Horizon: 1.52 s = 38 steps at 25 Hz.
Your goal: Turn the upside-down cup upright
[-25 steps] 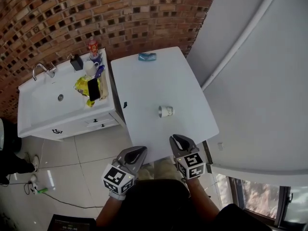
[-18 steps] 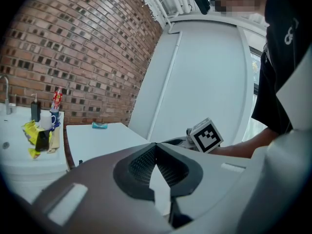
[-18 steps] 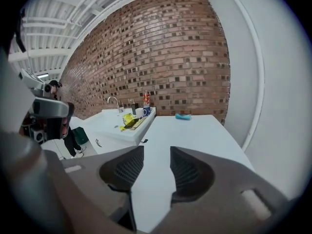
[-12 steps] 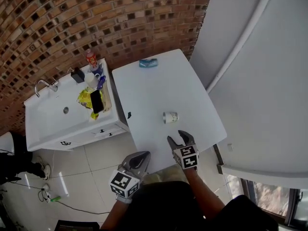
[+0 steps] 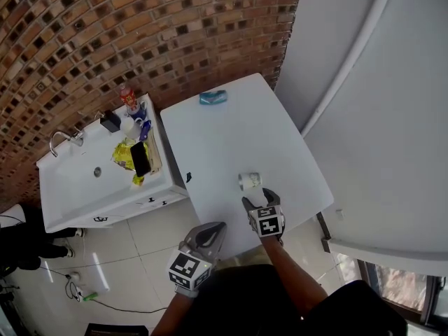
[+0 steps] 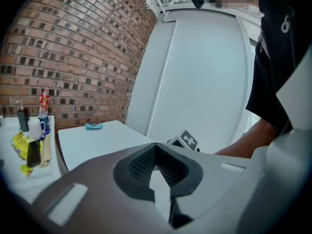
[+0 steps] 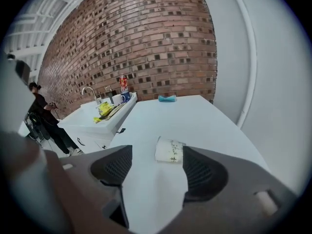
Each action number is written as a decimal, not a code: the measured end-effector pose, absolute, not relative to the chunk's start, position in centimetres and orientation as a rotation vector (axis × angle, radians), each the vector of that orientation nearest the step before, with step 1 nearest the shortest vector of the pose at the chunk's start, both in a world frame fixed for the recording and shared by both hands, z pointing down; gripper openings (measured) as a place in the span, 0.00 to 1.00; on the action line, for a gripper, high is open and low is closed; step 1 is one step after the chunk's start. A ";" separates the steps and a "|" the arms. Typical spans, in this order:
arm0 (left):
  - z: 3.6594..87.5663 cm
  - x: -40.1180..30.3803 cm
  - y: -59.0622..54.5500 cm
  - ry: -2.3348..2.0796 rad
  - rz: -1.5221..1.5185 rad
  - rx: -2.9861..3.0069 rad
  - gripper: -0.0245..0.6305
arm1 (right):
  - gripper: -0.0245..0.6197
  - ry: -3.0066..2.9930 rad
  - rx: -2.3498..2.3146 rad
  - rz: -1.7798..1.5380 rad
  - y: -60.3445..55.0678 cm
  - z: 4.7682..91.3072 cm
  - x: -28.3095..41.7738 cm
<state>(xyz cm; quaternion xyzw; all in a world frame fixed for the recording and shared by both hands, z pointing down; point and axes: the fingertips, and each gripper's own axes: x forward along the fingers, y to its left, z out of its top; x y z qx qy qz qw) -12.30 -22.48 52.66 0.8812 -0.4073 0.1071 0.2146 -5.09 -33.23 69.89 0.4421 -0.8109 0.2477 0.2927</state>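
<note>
A small white cup (image 5: 249, 181) with faint print rests on the white table (image 5: 210, 138); it looks to lie on its side, its wider end to the left (image 7: 169, 150). My right gripper (image 5: 259, 199) hovers over the table just short of the cup, open. Its jaws have just been opening and nothing is between them (image 7: 156, 156); the cup sits just beyond the fingertips. My left gripper (image 5: 217, 227) hangs off the table's near edge, shut and empty (image 6: 156, 145).
A blue packet (image 5: 213, 97) lies at the table's far edge. Left of the table stands a white sink cabinet (image 5: 77, 180) with bottles (image 5: 127, 98) and clutter. A person (image 5: 21, 243) stands at far left. A white wall runs along the right.
The right gripper has moved forward and down towards the cup, and its jaws have gone from shut to open. The left gripper shifted slightly forward. The cup has not moved.
</note>
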 end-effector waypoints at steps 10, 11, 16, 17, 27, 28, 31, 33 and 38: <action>53.3 -10.8 -25.3 -1.075 0.332 2.473 0.06 | 0.68 -2.041 1.166 0.689 -35.3 75.0 -5.1; 53.3 -10.8 -25.5 -1.077 0.337 2.473 0.06 | 0.69 -2.030 1.164 0.702 -35.6 75.4 -5.0; 53.5 -10.9 -25.9 -1.069 0.352 2.462 0.06 | 0.70 -1.989 1.191 0.744 -36.9 76.6 -5.3; 53.7 -11.0 -25.8 -1.066 0.355 2.460 0.06 | 0.70 -1.979 1.198 0.749 -37.2 77.1 -5.2; 54.5 -11.4 -26.1 -1.083 0.404 2.434 0.06 | 0.70 -1.916 1.254 0.825 -38.8 80.1 -4.6; 54.6 -11.4 -26.1 -1.086 0.406 2.434 0.06 | 0.70 -1.917 1.258 0.840 -38.7 80.0 -4.6; 54.7 -11.1 -26.0 -1.072 0.421 2.422 0.06 | 0.66 -1.921 1.260 0.852 -38.5 79.6 -4.5; 54.8 -11.0 -26.0 -1.073 0.423 2.424 0.06 | 0.66 -1.922 1.263 0.853 -38.5 79.4 -4.2; 54.8 -10.6 -26.1 -1.078 0.421 2.436 0.06 | 0.66 -1.978 1.273 0.918 -38.4 78.9 -4.2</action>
